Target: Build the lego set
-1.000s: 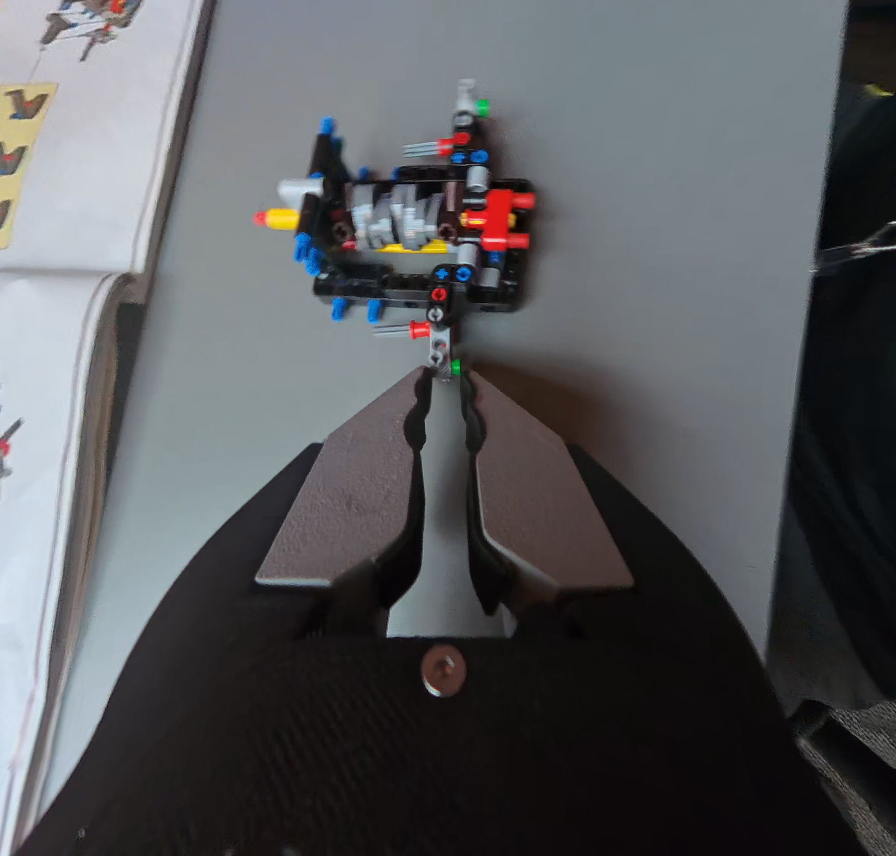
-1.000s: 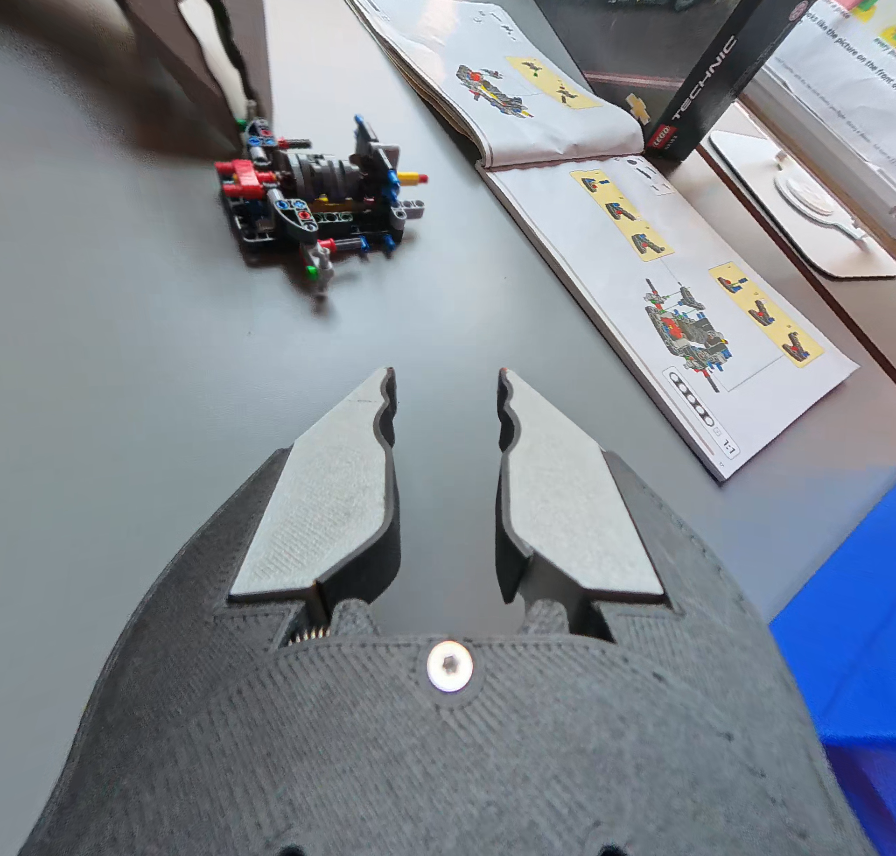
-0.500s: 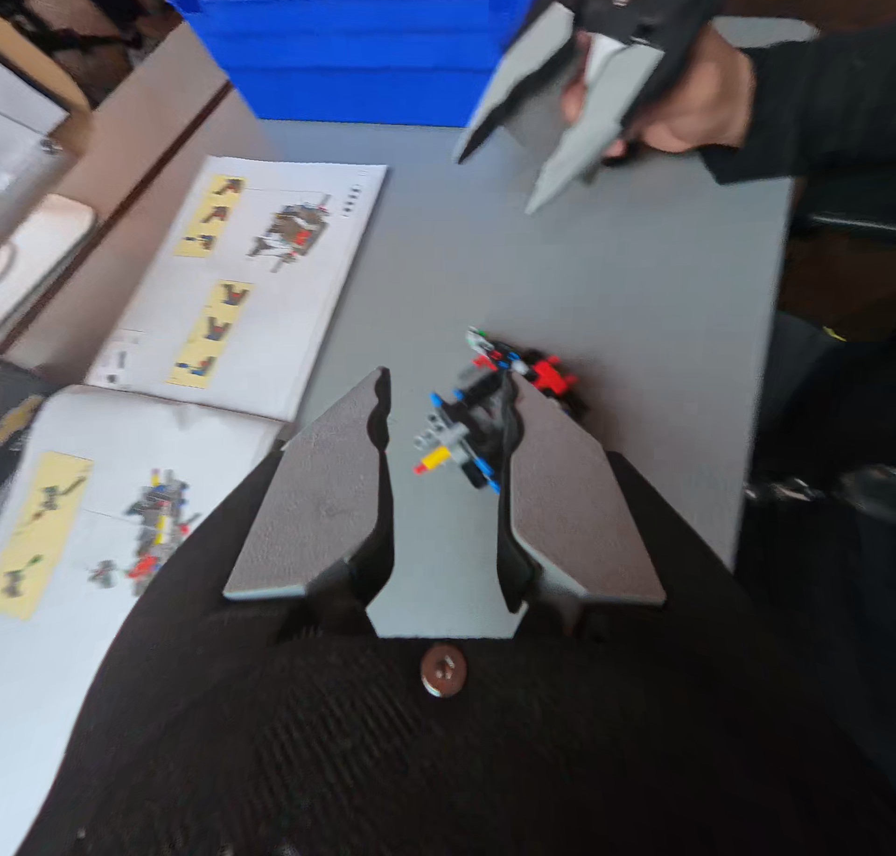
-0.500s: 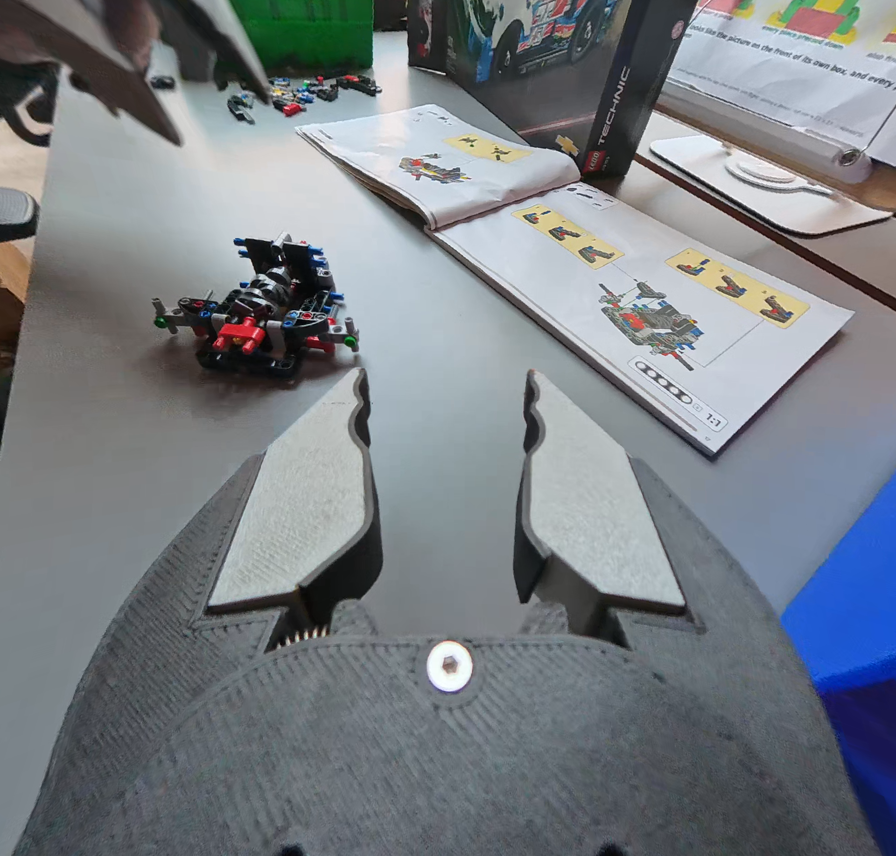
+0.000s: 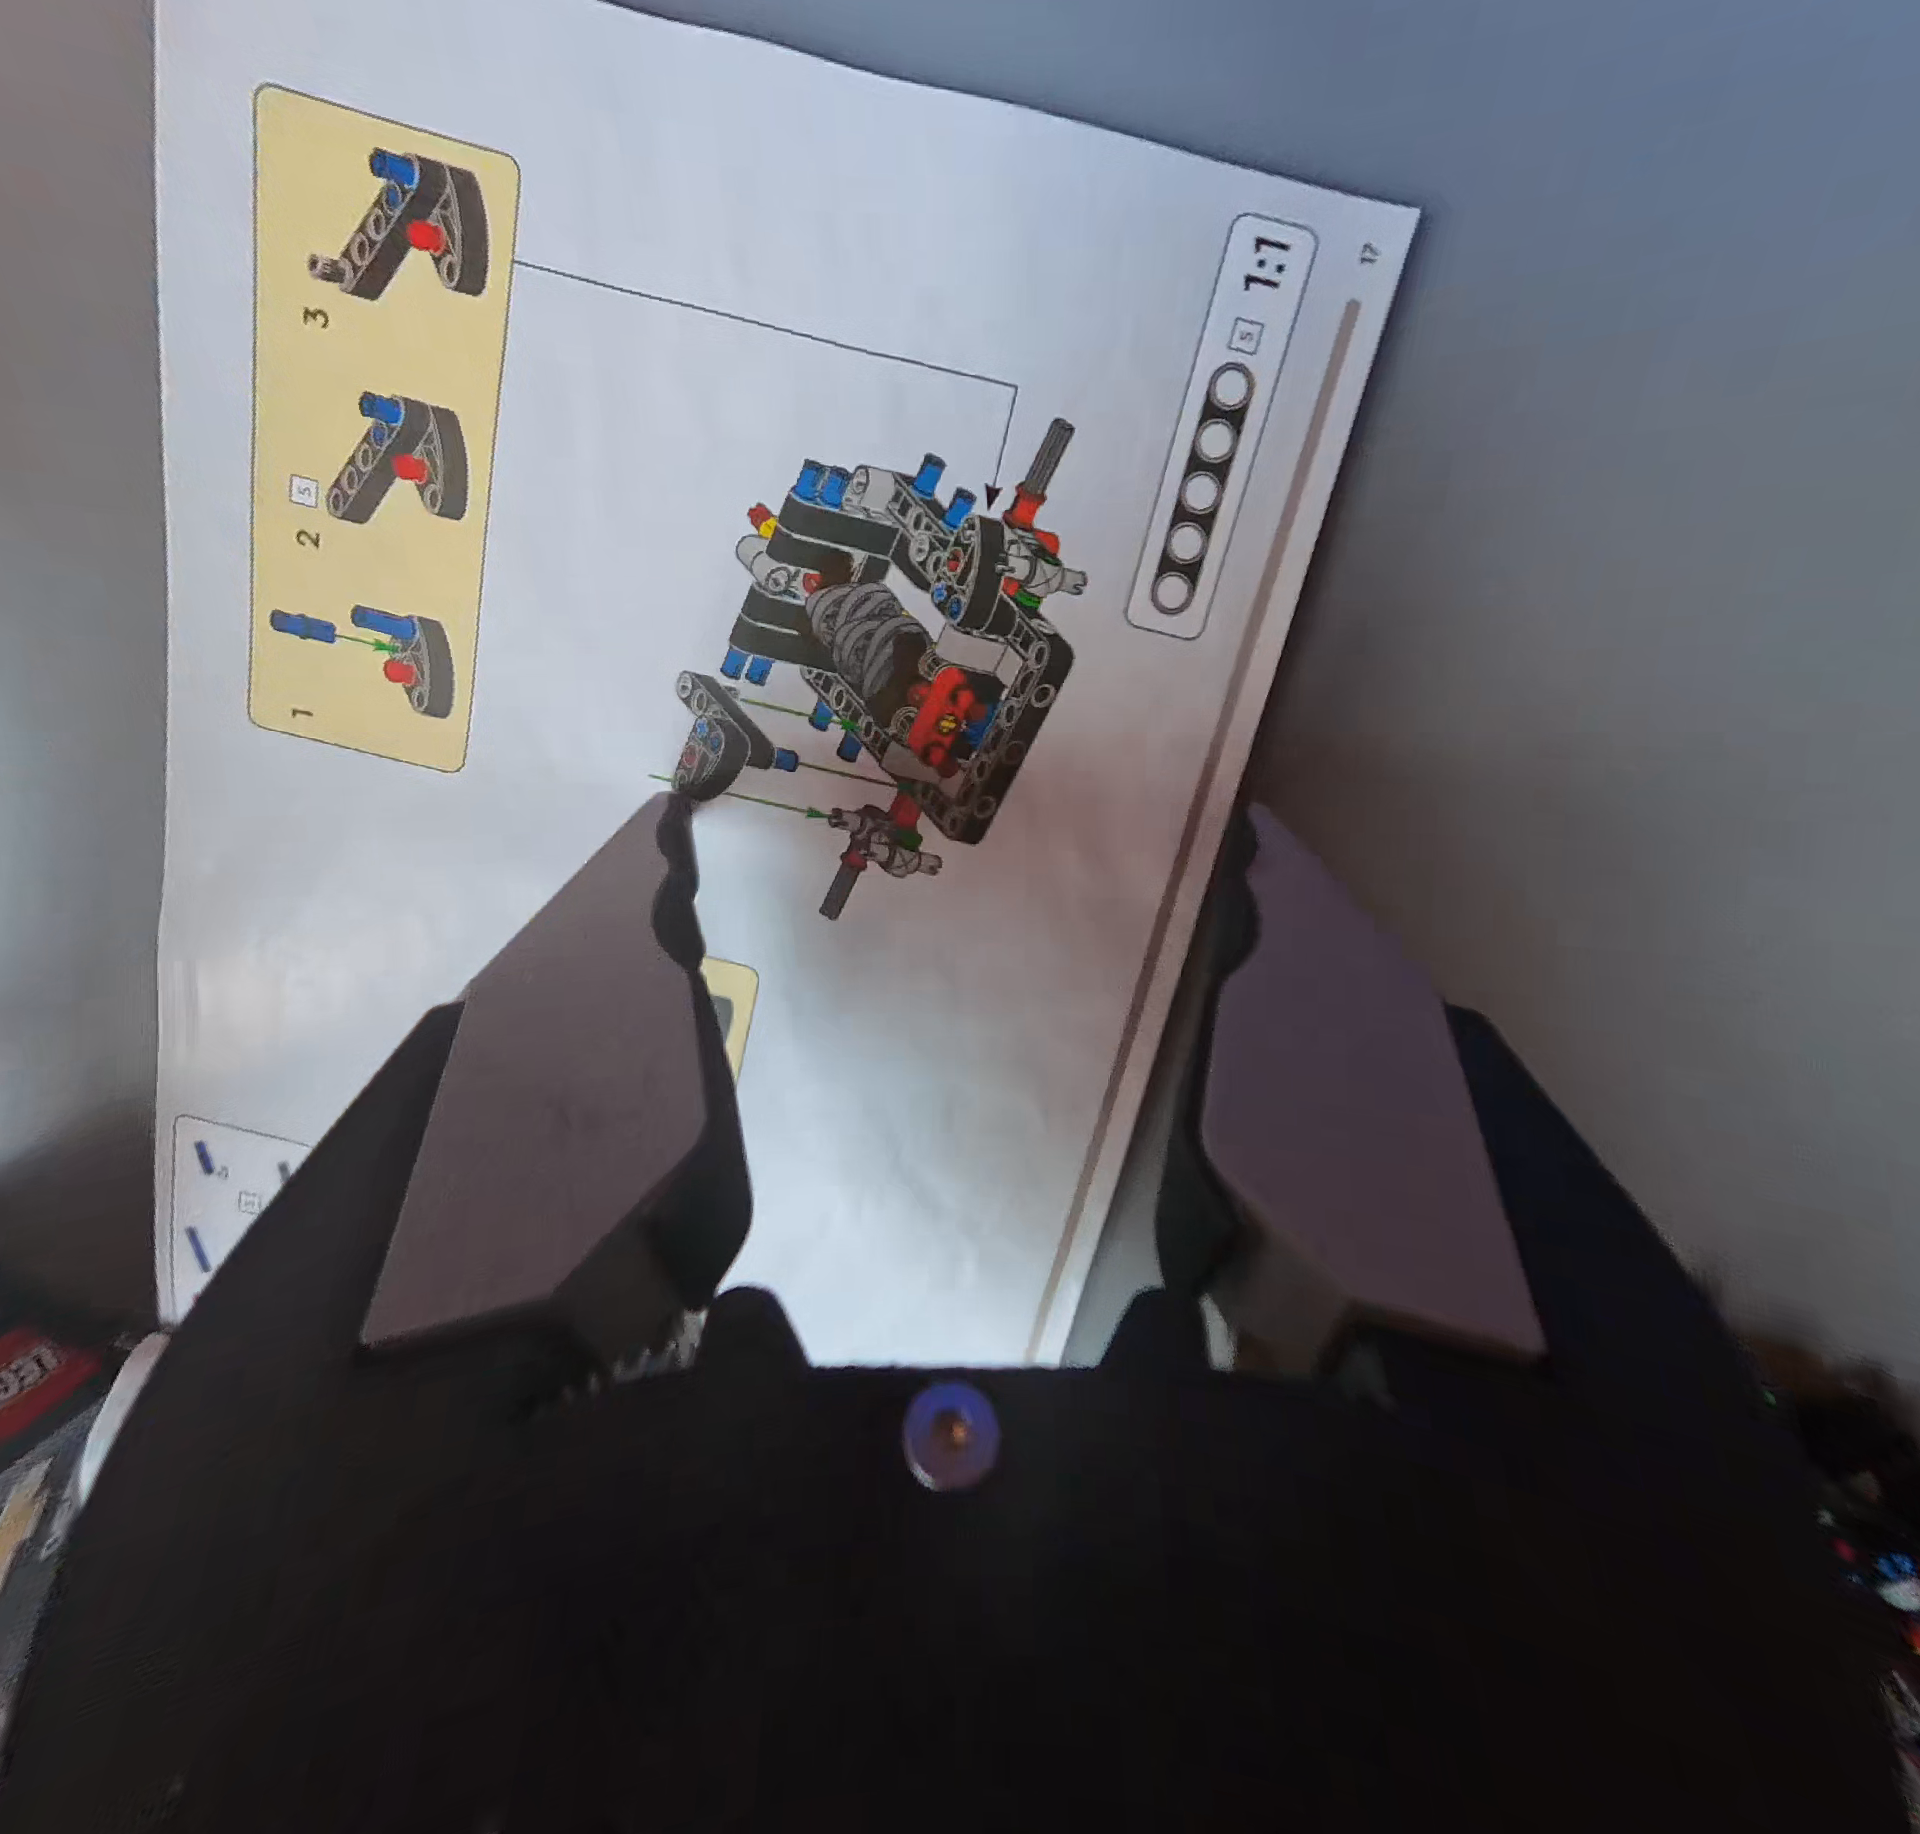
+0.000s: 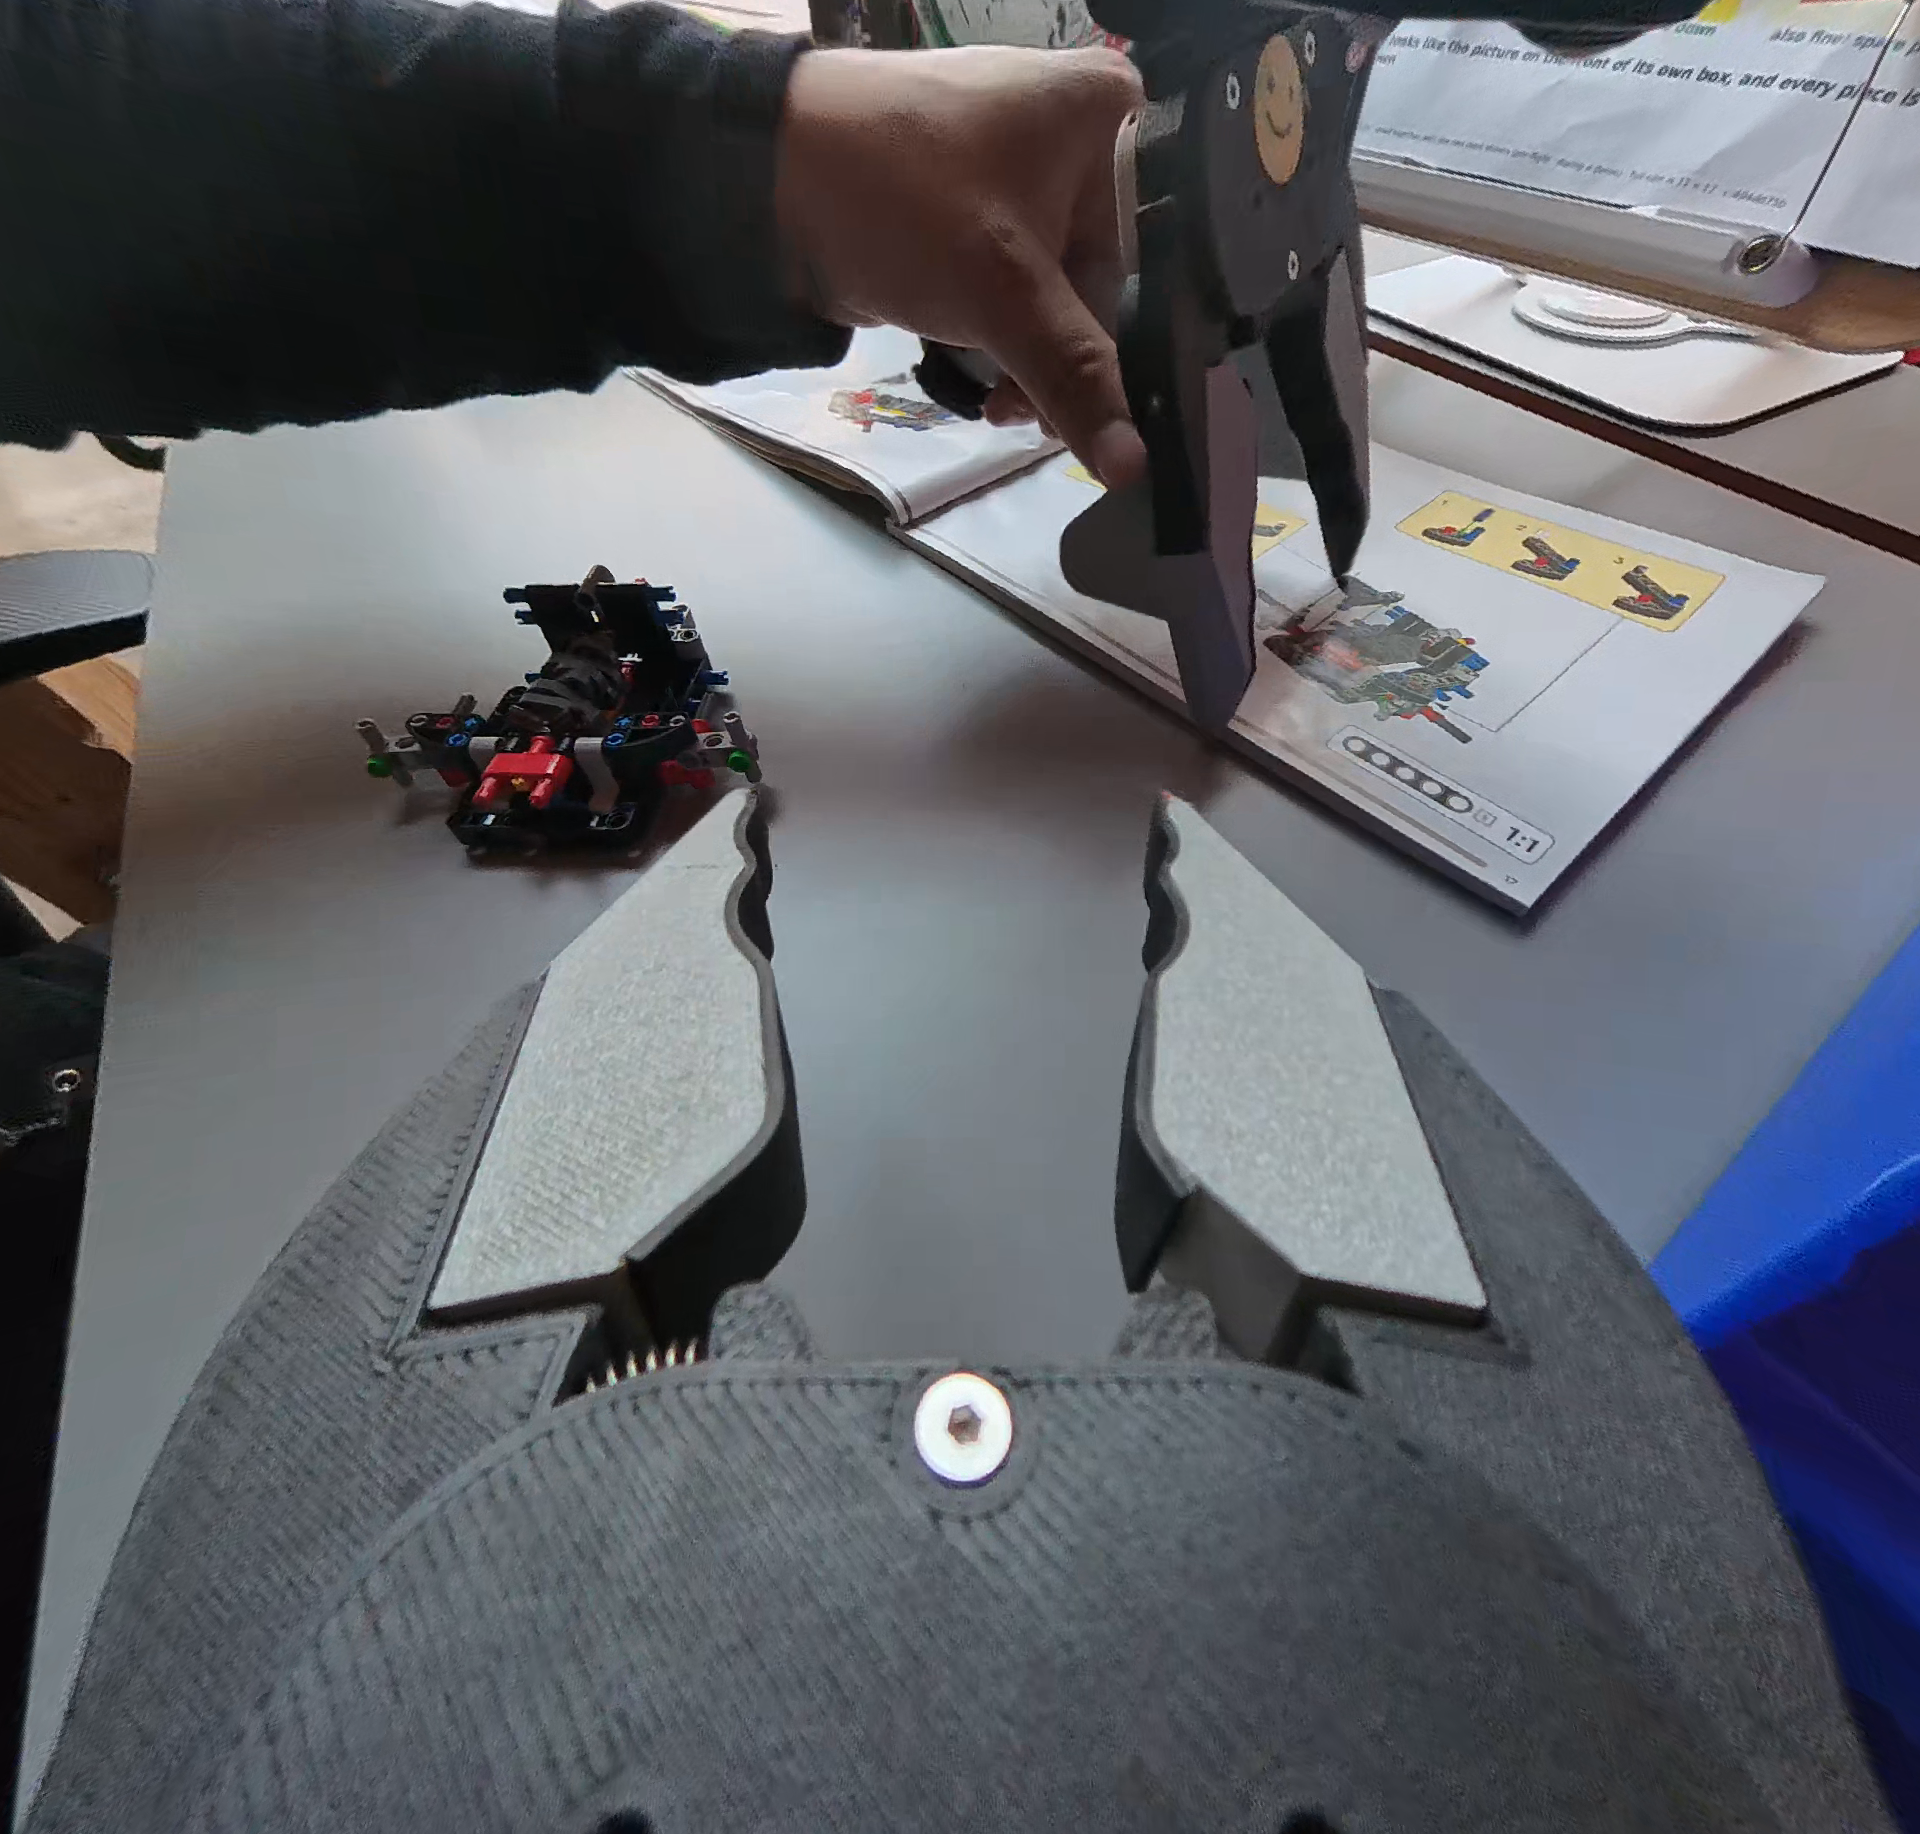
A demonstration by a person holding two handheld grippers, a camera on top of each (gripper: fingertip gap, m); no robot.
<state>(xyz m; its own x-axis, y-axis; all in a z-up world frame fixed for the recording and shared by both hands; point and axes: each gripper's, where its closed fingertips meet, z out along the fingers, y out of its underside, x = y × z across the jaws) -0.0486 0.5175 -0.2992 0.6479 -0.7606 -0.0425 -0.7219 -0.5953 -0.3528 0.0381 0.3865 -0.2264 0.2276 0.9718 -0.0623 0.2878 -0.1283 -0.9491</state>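
The partly built lego model [image 6: 566,724], black with red, blue and grey parts, sits on the grey table [image 6: 935,641] left of my right gripper [image 6: 961,828], which is open and empty just above the table. My left gripper [image 5: 951,828] is open and empty, pointing down at the open instruction booklet [image 5: 727,330] with its tips close over the printed drawing of the model. In the right wrist view the left gripper [image 6: 1283,631] hangs over the booklet [image 6: 1558,662], held by a hand [image 6: 956,215] in a dark sleeve. The model is out of the left wrist view.
A blue bin [image 6: 1829,1213] stands at the right edge of the table. A white round-based stand [image 6: 1621,330] and a printed sheet [image 6: 1662,70] lie behind the booklet. A chair armrest [image 6: 73,600] is at the far left.
My left gripper has swung away from the model to over the booklet and opened wider. My right gripper has opened wider and drawn a little nearer the model.
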